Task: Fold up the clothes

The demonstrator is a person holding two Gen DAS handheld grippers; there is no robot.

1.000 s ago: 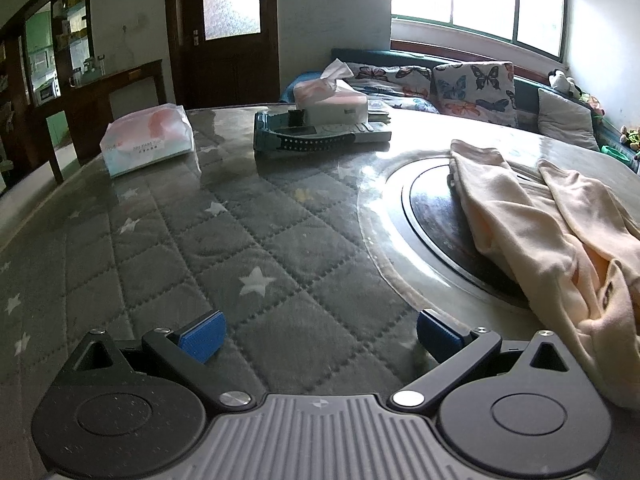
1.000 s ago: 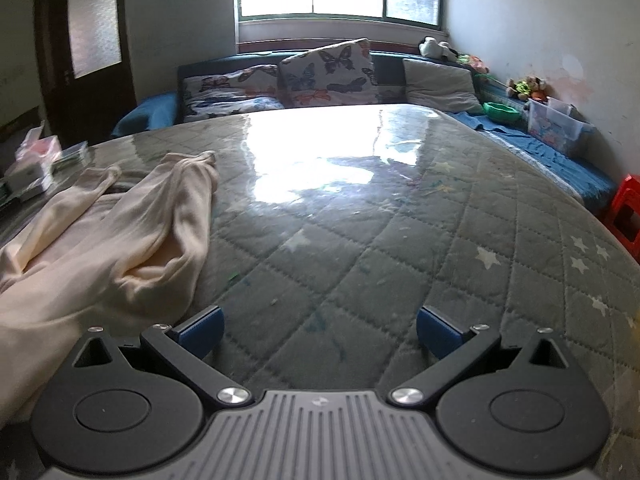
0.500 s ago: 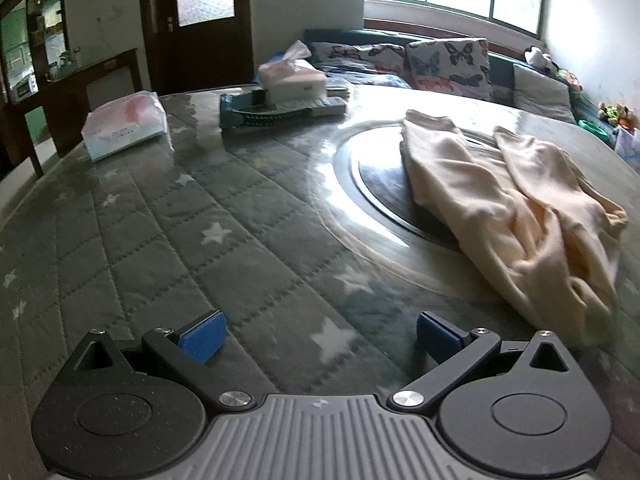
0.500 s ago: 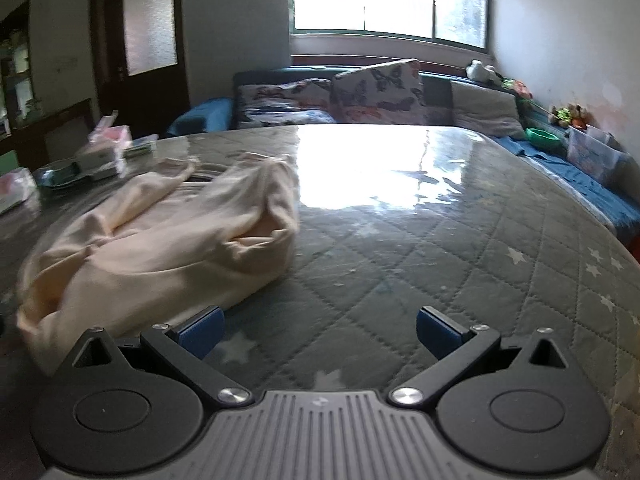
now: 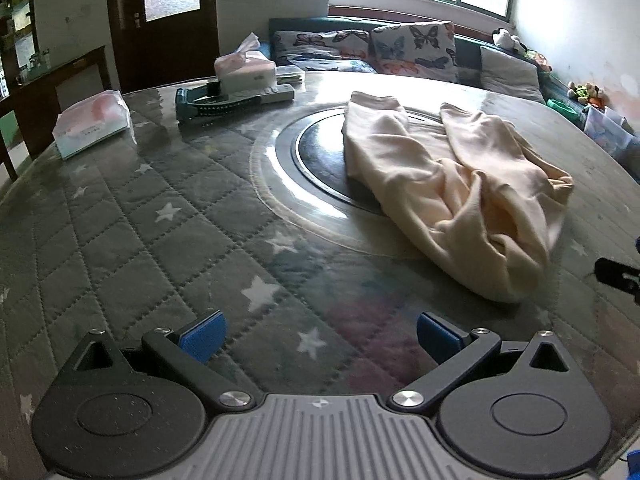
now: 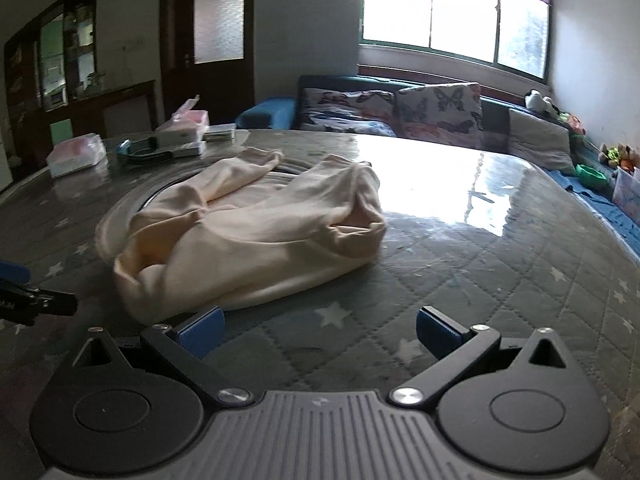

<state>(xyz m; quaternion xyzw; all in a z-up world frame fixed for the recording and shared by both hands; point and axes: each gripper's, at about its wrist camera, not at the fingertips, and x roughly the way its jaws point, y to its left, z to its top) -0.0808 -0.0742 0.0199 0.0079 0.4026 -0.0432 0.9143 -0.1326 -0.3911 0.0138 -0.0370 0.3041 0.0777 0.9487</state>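
A cream pair of trousers (image 5: 452,184) lies crumpled on the round table, its legs stretched away over the dark turntable (image 5: 316,152). My left gripper (image 5: 320,334) is open and empty, near the table's front and left of the garment's bunched waist end. The right wrist view shows the same trousers (image 6: 248,232) just ahead and to the left. My right gripper (image 6: 318,330) is open, and its left pad (image 6: 200,330) sits close to the cloth's near edge; I cannot tell whether they touch.
The table wears a grey star-quilted cover (image 5: 132,248) under clear film. At the back left are a wrapped tissue pack (image 5: 92,122), a tissue box (image 5: 244,70) and a teal tray (image 5: 224,102). A sofa with butterfly cushions (image 5: 412,50) runs beyond the table.
Both grippers have drawn back and risen, so the whole garment now shows in each view. Each gripper's tip now appears at the edge of the other's view. Both stay open.
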